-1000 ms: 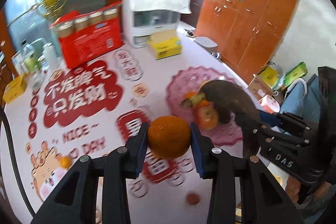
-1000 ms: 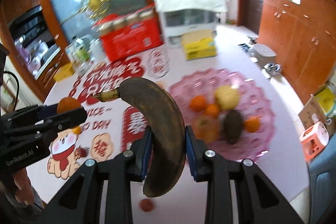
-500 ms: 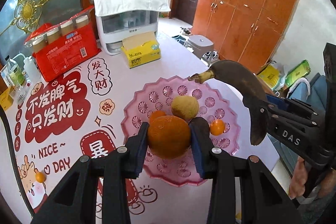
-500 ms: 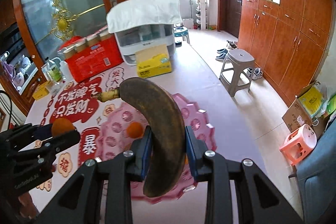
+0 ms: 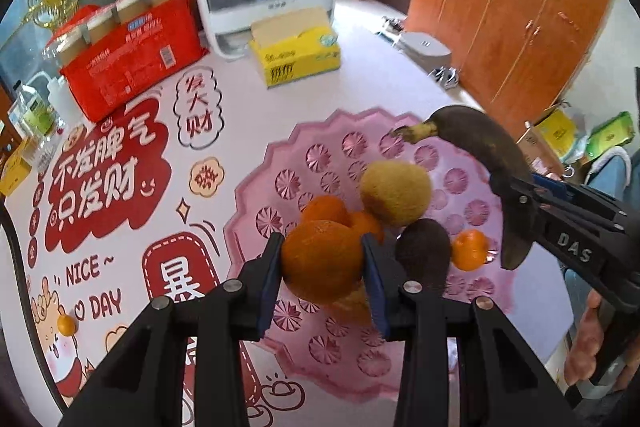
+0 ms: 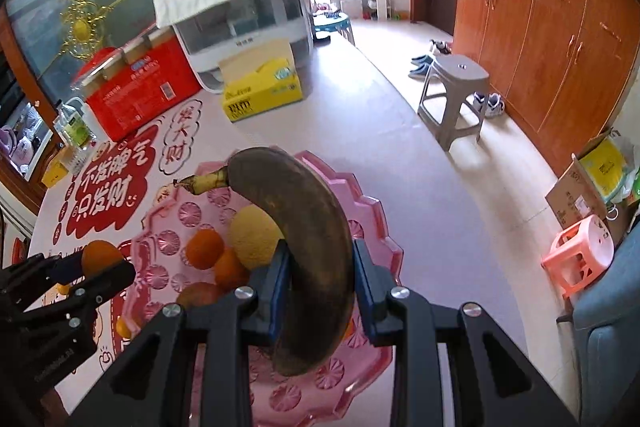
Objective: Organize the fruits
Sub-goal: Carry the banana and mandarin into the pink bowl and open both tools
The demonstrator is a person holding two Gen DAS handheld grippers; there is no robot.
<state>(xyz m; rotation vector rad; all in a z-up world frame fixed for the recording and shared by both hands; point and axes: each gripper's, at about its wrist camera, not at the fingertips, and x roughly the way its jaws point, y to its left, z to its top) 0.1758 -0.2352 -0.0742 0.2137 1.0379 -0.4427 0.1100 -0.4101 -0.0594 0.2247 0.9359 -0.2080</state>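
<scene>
We hold an orange point(image 5: 322, 259) in the left gripper point(image 5: 322, 263) jaws, a dark banana point(image 6: 308, 247) in the right gripper point(image 6: 320, 283) jaws, seemingly just above the pink tray point(image 5: 280, 155).

Pink rosette-patterned plate point(image 5: 472, 187), orange tangerine point(image 5: 322, 261), brown-black banana point(image 6: 304, 227)

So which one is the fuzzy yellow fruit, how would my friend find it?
Find the big pink plate on the table with red writing. The fuzzy yellow fruit sits near the plate's middle, beside small oranges and a dark brown fruit. It alone is pale yellow, egg-shaped, with a dull, rough skin.
</scene>
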